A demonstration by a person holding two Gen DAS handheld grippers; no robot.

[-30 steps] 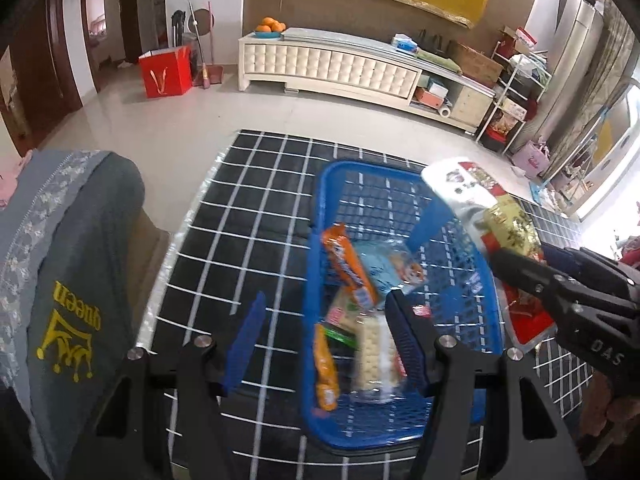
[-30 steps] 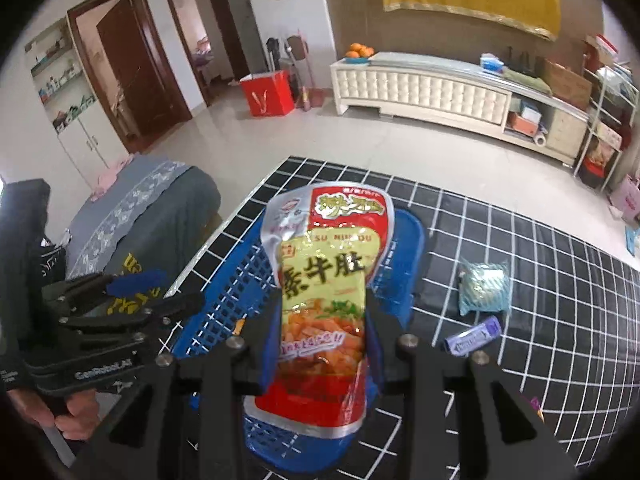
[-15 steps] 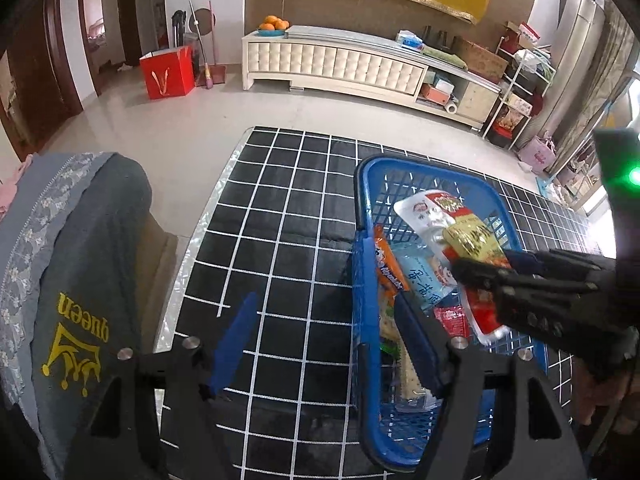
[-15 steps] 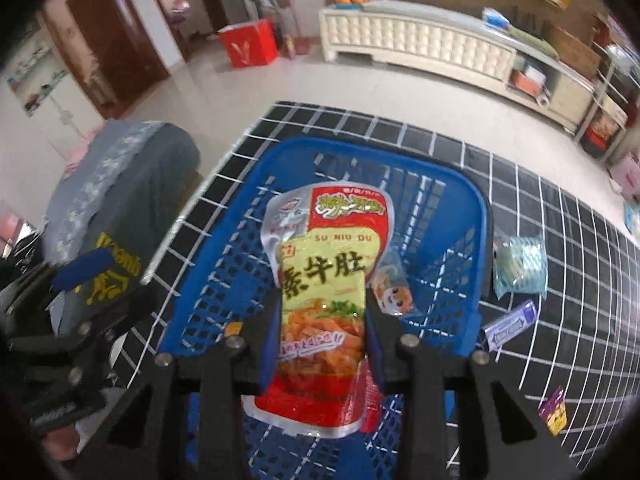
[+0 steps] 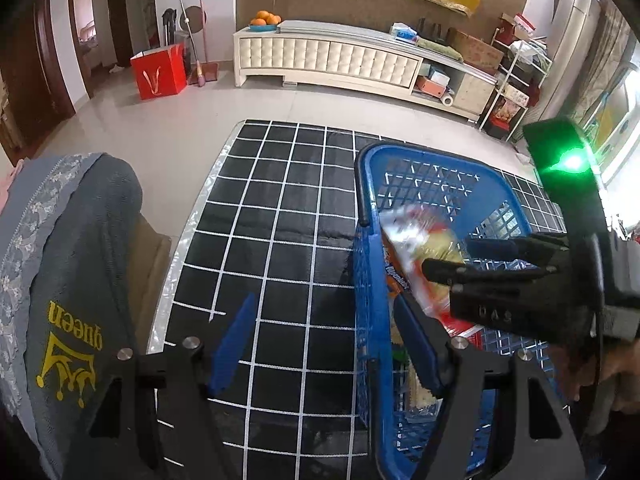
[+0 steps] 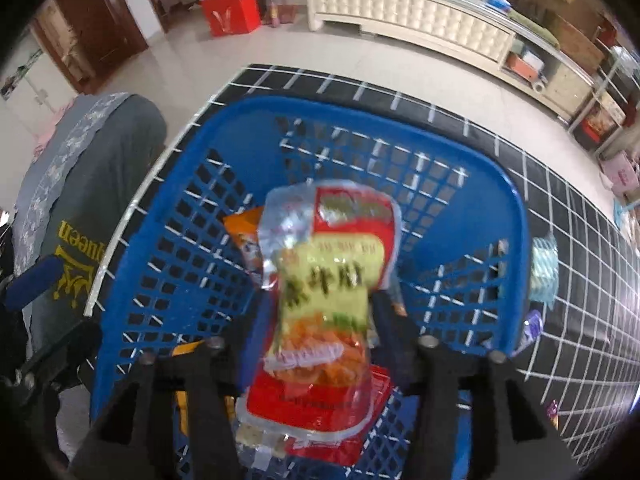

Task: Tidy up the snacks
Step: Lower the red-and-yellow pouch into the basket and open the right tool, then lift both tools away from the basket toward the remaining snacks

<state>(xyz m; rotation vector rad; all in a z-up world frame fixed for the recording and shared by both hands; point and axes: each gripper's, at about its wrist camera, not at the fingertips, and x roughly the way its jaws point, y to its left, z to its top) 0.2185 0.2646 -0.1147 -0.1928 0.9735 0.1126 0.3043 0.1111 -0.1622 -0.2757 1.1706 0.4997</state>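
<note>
A blue plastic basket (image 6: 360, 112) stands on a black grid mat (image 5: 280, 220). My right gripper (image 6: 320, 316) reaches down into it, jaws opening. A red and yellow snack packet (image 6: 332, 264) hangs blurred between the fingers, and the pads stand clear of its sides. In the left wrist view the same packet (image 5: 416, 240) slants inside the basket (image 5: 440, 160) in front of the right gripper (image 5: 448, 258). My left gripper (image 5: 324, 344) is open and astride the basket's left rim, holding nothing. An orange packet (image 6: 244, 232) and other snacks lie underneath.
A teal packet (image 6: 544, 268) and a purple packet (image 6: 532, 328) lie on the mat right of the basket. A grey cloth with a yellow crown print (image 5: 68, 280) covers something at the left. A white cabinet (image 5: 340, 56) and red bag (image 5: 160, 72) stand far off.
The right gripper came down into the basket with the red and yellow packet, and its jaws spread away from it. The left gripper shifted to the basket's left rim and opened a little.
</note>
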